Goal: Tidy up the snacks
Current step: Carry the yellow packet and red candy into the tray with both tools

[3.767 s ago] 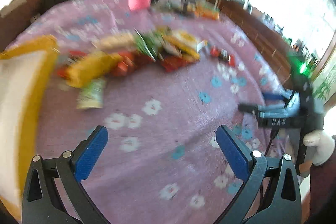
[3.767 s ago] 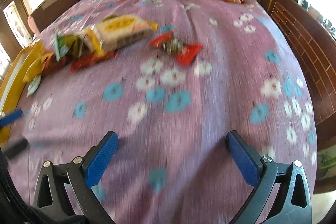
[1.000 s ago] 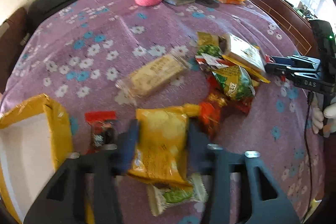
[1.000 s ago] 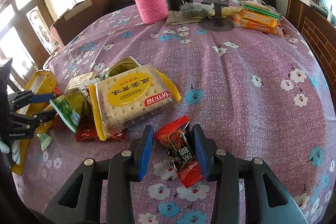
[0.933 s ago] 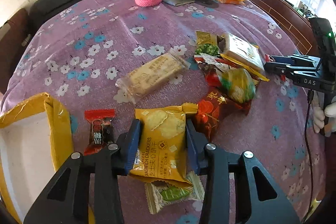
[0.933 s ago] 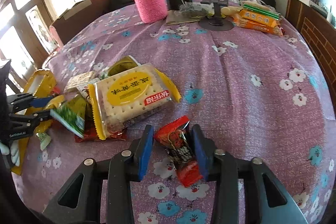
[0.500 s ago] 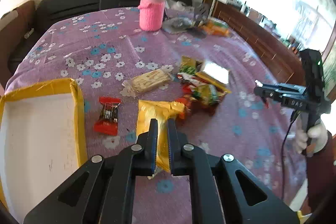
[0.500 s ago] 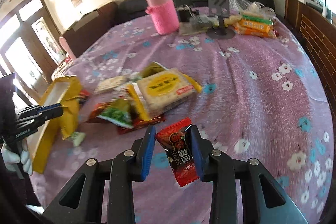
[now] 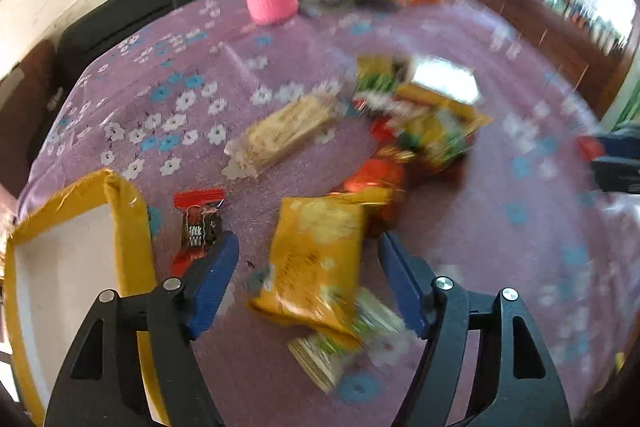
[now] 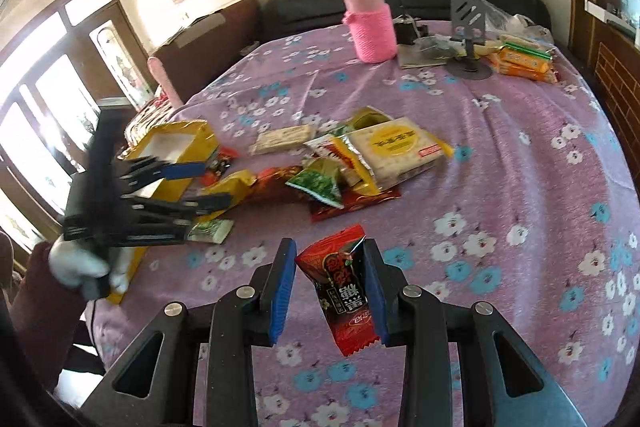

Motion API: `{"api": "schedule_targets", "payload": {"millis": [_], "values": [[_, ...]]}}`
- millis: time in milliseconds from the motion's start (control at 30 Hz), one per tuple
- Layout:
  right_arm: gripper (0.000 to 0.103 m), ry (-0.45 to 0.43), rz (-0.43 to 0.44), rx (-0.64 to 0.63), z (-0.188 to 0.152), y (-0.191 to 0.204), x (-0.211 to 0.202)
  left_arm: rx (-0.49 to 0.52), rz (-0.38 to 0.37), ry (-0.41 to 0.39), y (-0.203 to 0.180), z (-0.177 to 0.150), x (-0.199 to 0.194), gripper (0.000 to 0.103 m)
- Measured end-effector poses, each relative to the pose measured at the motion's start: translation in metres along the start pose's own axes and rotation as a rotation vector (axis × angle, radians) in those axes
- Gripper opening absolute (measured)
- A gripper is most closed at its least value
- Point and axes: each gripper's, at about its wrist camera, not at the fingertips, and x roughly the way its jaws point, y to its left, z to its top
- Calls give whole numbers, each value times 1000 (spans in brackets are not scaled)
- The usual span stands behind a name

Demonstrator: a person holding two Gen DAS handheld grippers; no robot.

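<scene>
My left gripper [image 9: 308,275] is open, its jaws on either side of a yellow cracker packet [image 9: 316,259] that lies on the purple flowered cloth, over a green-white packet [image 9: 344,347]. A small red candy packet [image 9: 198,223] lies beside the yellow-rimmed box [image 9: 128,239]. My right gripper [image 10: 329,283] is shut on a red snack packet [image 10: 340,291] and holds it above the cloth. The left gripper also shows in the right wrist view [image 10: 192,187], next to the box [image 10: 176,143].
A snack pile [image 10: 360,159] lies mid-table, with a large cracker pack [image 10: 396,147] and a long biscuit pack [image 9: 284,131]. A pink-sleeved flask [image 10: 370,23], a phone stand [image 10: 468,23] and orange packets [image 10: 524,61] stand at the far side.
My left gripper has opened and let go of the yellow packet, which now lies on the cloth. My right gripper still holds the red packet, lifted higher and pulled back.
</scene>
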Motion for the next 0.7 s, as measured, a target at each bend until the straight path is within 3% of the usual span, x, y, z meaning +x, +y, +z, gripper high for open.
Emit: {"api": "schedule_targets", "payload": {"millis": [33,100,167,367,600,700], "values": [[34,1,4,-1,0,1,0,0,-7,27,0,1,8,71],[34,3,18,0,0,3,2,-34,-60,35,3,3,11,47],[34,3,29,1,1,3,3,-66,-75,29,7,4,8,39],[34,0,66,-8,2,17,2,-139,-83,-50,17,-11,-22,37],[34,1,138,-28,4,51,-1,-262,-180,-225,44,-47,-109,38],[34,10,189,-39,6,76,2,-302,-153,-259,62,-63,-132,38]]}}
